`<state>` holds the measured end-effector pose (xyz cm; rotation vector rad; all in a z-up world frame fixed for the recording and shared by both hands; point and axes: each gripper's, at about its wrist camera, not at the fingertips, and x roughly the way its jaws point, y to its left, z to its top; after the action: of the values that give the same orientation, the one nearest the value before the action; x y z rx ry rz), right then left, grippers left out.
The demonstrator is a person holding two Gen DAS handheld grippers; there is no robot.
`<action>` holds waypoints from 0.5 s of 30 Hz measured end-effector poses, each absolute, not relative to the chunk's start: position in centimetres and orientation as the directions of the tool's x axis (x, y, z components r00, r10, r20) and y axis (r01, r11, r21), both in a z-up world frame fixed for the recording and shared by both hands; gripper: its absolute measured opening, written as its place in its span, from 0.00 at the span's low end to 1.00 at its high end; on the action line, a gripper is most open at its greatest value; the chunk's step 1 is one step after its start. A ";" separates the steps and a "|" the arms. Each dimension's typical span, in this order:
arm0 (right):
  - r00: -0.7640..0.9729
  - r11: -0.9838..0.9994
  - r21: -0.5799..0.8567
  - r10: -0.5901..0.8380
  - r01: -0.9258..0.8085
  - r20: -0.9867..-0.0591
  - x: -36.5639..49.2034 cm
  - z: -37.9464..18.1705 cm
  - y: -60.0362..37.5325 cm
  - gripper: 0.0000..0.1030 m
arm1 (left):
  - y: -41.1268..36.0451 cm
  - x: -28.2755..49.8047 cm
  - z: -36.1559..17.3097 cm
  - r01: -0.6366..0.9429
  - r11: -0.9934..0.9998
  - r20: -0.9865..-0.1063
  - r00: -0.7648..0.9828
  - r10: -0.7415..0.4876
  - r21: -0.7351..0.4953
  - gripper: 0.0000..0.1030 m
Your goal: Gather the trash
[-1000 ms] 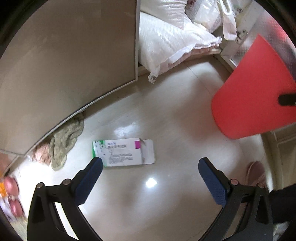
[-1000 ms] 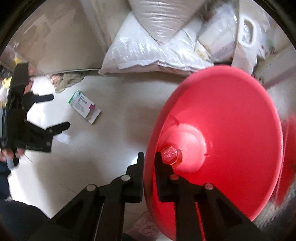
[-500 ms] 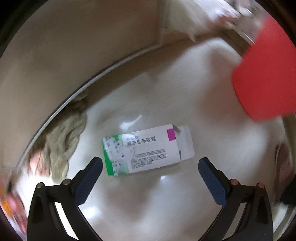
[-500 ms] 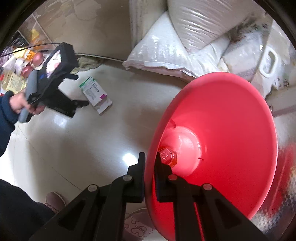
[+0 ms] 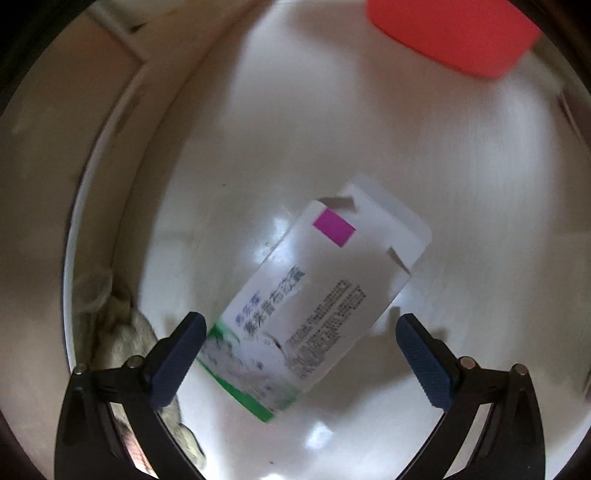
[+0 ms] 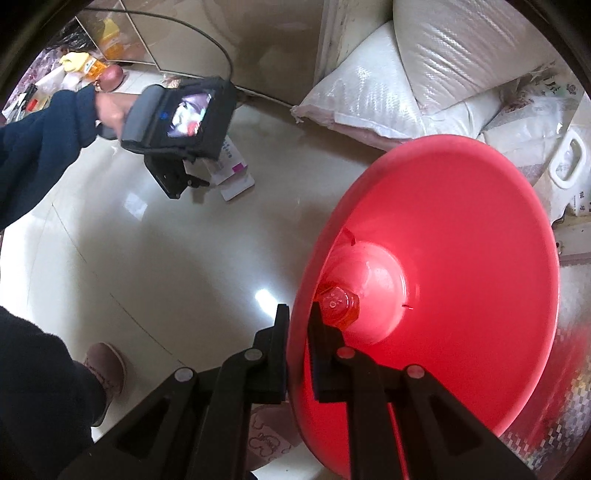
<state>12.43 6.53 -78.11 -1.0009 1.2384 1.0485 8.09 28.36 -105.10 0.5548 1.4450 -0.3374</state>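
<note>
– Where is the box (image 5: 314, 306)?

– Flat on the floor (image 5: 332, 129), right under the left tool (image 5: 301, 343). The tool points down at it. Its two blue pads stand wide apart, one on each side of the box. They hold nothing.

– Which way does the box run?

– It lies slanted. The green end is by the left pad. The end with the purple square and the open flap points away, toward the red bucket (image 5: 450, 33).

– So the pads do not line up with it?

– No. The box sits crooked between them. I think the tool must turn a bit, or it will pinch the corners.

– And the right tool (image 6: 297, 332)?

– It is pinched tight on the rim of the red bucket. It is well away from the box, so the left tool is much nearer.

– What is hard to see?

– The box is blurry, so the words on it cannot be read. From the right side, the left tool covers most of the box. A rag (image 5: 122, 332) by the wall is half hidden behind the left pad.
</note>
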 end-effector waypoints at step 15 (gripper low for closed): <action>0.030 0.161 -0.017 0.077 -0.987 -0.997 10.7 -78.3 7.0 0.08 | 28.7 8.6 -104.0 0.355 0.935 -0.992 0.112 -0.060 -0.016 0.67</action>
<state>10.67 7.00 -78.32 -1.0449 1.2058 1.1103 8.56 28.67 -103.99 0.2491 1.4306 -0.3094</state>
